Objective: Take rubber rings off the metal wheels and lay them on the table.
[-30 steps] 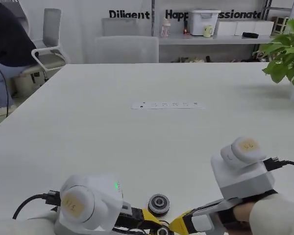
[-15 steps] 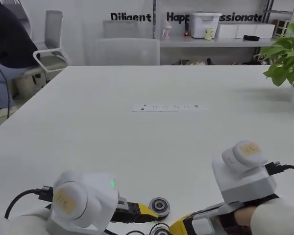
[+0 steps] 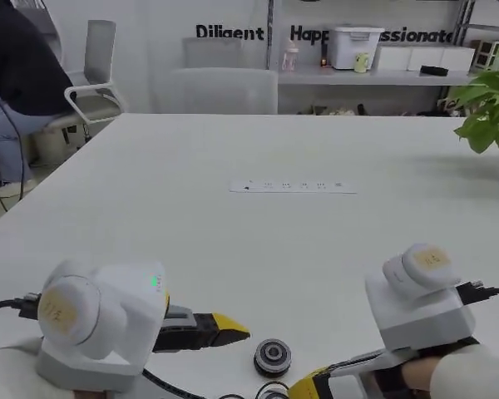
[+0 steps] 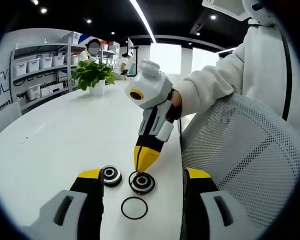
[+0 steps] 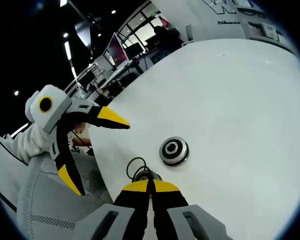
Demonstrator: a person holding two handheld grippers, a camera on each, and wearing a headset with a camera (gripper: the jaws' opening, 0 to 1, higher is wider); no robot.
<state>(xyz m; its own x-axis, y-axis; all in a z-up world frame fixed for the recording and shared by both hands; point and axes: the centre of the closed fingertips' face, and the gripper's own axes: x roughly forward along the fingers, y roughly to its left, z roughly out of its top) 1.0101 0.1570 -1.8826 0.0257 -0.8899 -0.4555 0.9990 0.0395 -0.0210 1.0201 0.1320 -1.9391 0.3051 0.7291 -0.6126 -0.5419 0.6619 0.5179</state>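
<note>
- Left gripper [image 4: 143, 174]: jaws spread wide and holding nothing, straddling the work from the near side.
- Right gripper [image 4: 145, 163]: jaws closed tip to tip, with the tips down on the rim of the nearer metal wheel [image 4: 142, 183]. Whether they pinch a rubber ring there cannot be told.
- Key relation: the nearer metal wheel lies flat, axle upright, almost midway between the left gripper's spread jaws. The right gripper touches it from the far side. The next move probably depends on the left jaws closing on this wheel to steady it.
- Second metal wheel [image 4: 110, 175]: flat on the table [image 4: 50, 135], just beside the first and close to one left jaw. Nothing touches it.
- Loose rubber ring [image 4: 134, 207]: lies flat on the table, just in front of the wheels and between the left jaws.
- Count: two metal wheels, one loose rubber ring, two grippers.
</note>
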